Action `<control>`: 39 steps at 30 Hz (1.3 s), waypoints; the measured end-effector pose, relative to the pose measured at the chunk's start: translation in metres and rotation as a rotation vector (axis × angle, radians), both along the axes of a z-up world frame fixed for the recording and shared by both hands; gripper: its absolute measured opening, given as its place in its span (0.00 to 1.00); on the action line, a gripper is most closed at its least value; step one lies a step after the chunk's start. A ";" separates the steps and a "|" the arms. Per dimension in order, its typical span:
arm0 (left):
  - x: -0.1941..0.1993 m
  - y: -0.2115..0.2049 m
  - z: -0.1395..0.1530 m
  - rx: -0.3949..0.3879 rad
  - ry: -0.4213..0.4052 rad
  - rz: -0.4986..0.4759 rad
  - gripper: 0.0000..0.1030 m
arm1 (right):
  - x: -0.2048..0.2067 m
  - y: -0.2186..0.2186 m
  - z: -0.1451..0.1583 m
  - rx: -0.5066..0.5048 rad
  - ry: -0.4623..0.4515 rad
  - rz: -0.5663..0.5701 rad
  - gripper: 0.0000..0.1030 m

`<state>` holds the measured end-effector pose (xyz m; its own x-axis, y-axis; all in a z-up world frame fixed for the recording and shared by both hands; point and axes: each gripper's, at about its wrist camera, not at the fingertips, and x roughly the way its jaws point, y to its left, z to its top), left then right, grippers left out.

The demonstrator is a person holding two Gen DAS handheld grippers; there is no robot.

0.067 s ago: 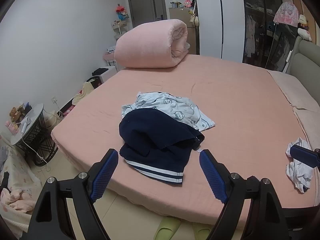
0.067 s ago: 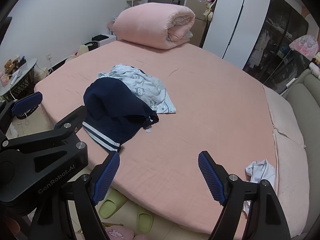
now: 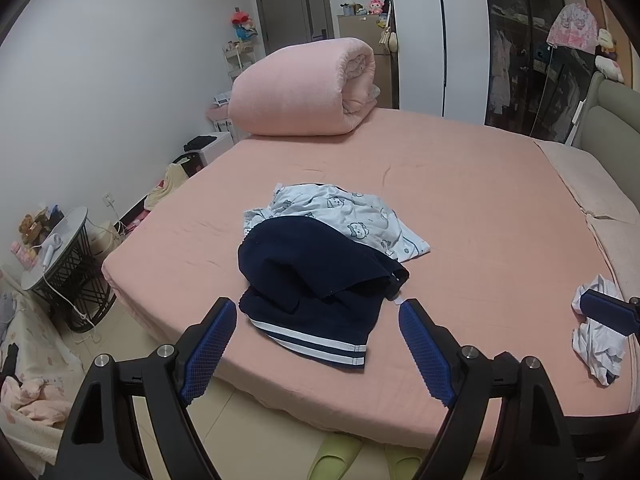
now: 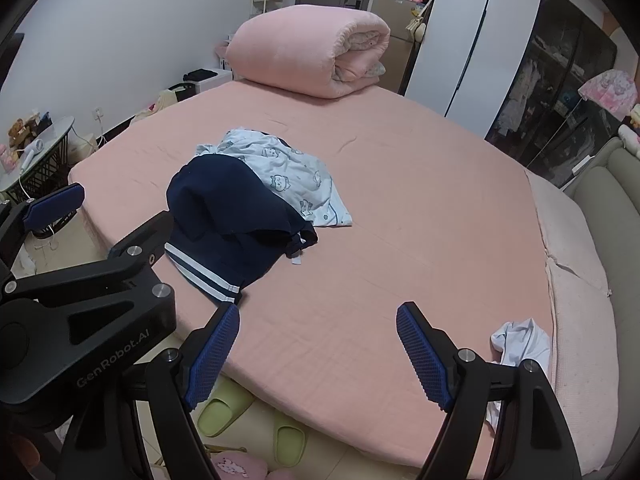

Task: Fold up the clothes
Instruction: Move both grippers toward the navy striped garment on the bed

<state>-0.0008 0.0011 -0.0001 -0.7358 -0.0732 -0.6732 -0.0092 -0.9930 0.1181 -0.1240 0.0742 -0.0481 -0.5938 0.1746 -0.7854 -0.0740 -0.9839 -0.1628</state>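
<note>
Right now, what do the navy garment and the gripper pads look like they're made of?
Navy garment: soft matte knit, probably cotton jersey; it slumps in thick folds, with white-striped hem. Left gripper pads: blue, seemingly rubber, with a fine raised grid texture.

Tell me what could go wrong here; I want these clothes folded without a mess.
1. The navy garment overlaps the printed one; lifting it may drag that along.
2. Its striped hem lies near the bed edge and could slide off.
3. The white garment lies crumpled, far from the pile, easily missed.
</note>
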 end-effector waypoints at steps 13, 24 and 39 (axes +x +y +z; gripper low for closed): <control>-0.008 0.007 -0.015 0.012 -0.031 -0.008 0.81 | -0.002 -0.004 -0.005 -0.005 -0.016 0.002 0.79; -0.027 0.006 -0.030 0.027 -0.081 -0.035 0.81 | -0.021 -0.006 -0.022 -0.014 -0.052 0.000 0.79; -0.065 -0.017 -0.054 0.027 -0.117 0.042 0.81 | -0.069 -0.015 -0.054 -0.110 -0.014 0.130 0.79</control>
<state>-0.0654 -0.0161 -0.0539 -0.6489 -0.0830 -0.7563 0.0205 -0.9956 0.0917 -0.1928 0.0596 -0.1026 -0.5947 0.0090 -0.8039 0.0567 -0.9970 -0.0532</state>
